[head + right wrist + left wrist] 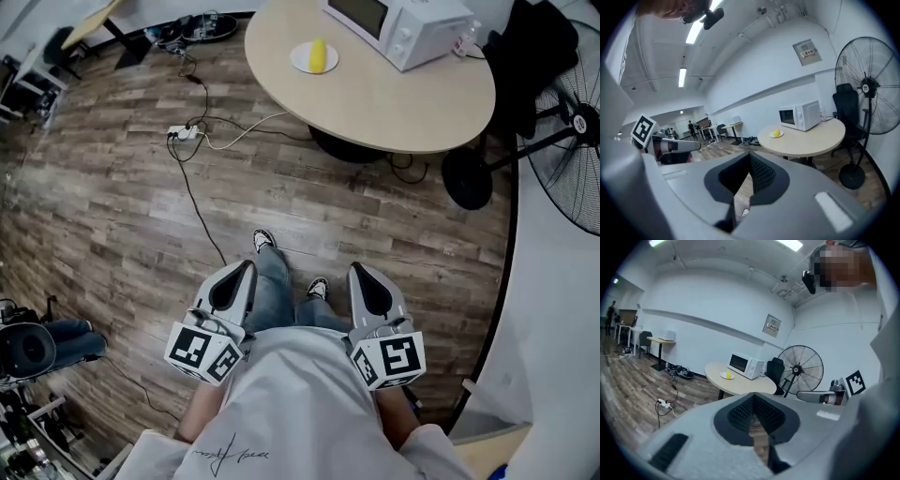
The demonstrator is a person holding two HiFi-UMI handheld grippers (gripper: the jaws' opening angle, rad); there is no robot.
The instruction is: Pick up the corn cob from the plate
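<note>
At the top of the head view, a little left of the middle, the corn cob (319,53) lies on a small white plate (300,62). The plate sits near the left edge of a round, light wooden table (375,103). A white microwave (398,28) stands on the same table, to the right of the plate and apart from it.

Both grippers are low in the frame, close to the person's body and well apart from the table, with a wide strip of wooden floor (112,216) between. The left gripper (250,266) has its jaws closed together and nothing is between them. The right gripper (750,154) is the same, with jaws closed and empty. In both gripper views the corn cob shows as a small yellow spot on the far table, above the jaw tips.

Between the grippers the person's shoes (264,241) stand on the floor. A white power strip (183,133) with cables lies on the floor at the upper left, and a large black fan (572,159) stands at the right edge.
</note>
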